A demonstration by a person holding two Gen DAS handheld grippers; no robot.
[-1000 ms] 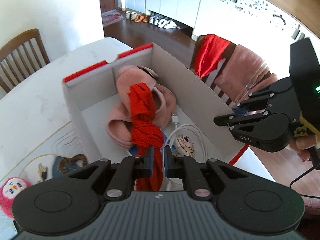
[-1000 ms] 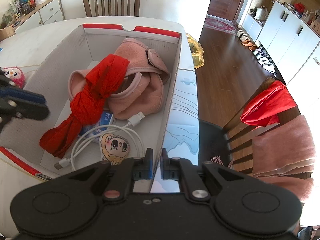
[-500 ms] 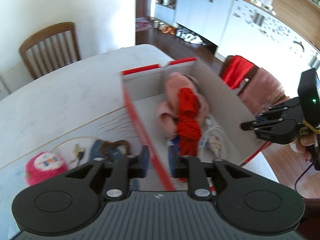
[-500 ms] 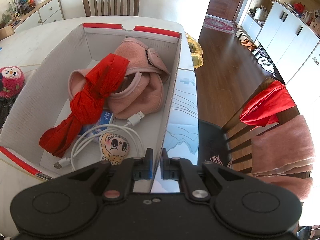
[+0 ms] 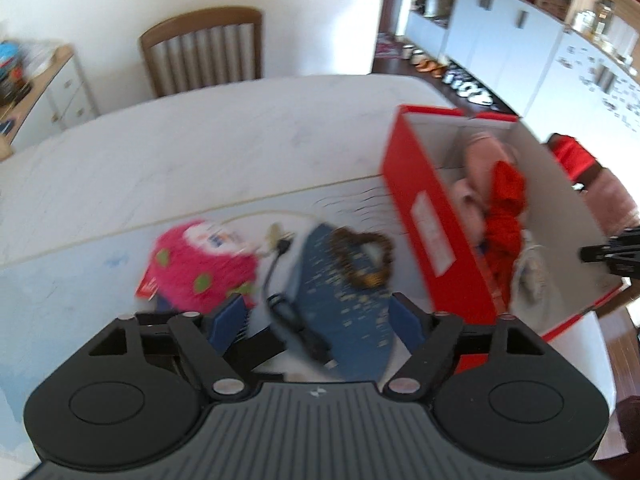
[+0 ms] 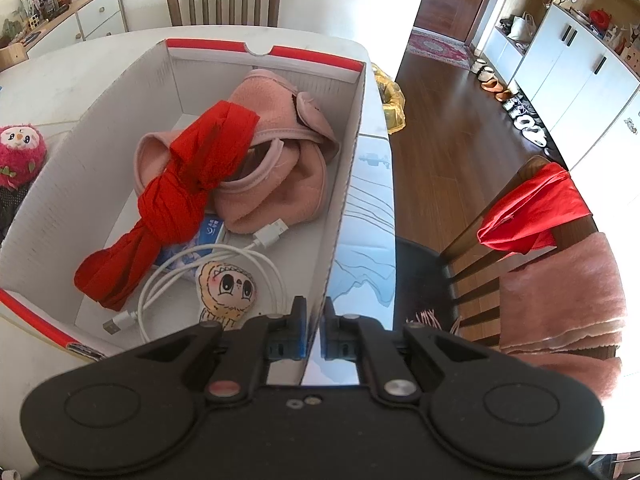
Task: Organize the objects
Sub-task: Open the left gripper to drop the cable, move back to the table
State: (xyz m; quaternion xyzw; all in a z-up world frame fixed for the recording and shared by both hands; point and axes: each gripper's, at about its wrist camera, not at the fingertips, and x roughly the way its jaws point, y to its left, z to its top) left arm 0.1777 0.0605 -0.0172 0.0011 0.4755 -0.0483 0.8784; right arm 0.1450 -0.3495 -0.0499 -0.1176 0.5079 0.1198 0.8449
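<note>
Matt white cardboard box (image 6: 348,184) with glossy red outside holds fleecy pink cloth (image 6: 280,168), crinkled red fabric (image 6: 180,196) and a smooth white plastic cable (image 6: 256,260).

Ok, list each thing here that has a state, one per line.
Box: open, no lid on it.
Left gripper: jaws opening, nothing pressed between them.
Right gripper: shut on the box wall.
Red cloth: knotted, lying in the box.
White cable: loosely coiled, unplugged.
Pink plush toy: on the table, outside the box.
</note>
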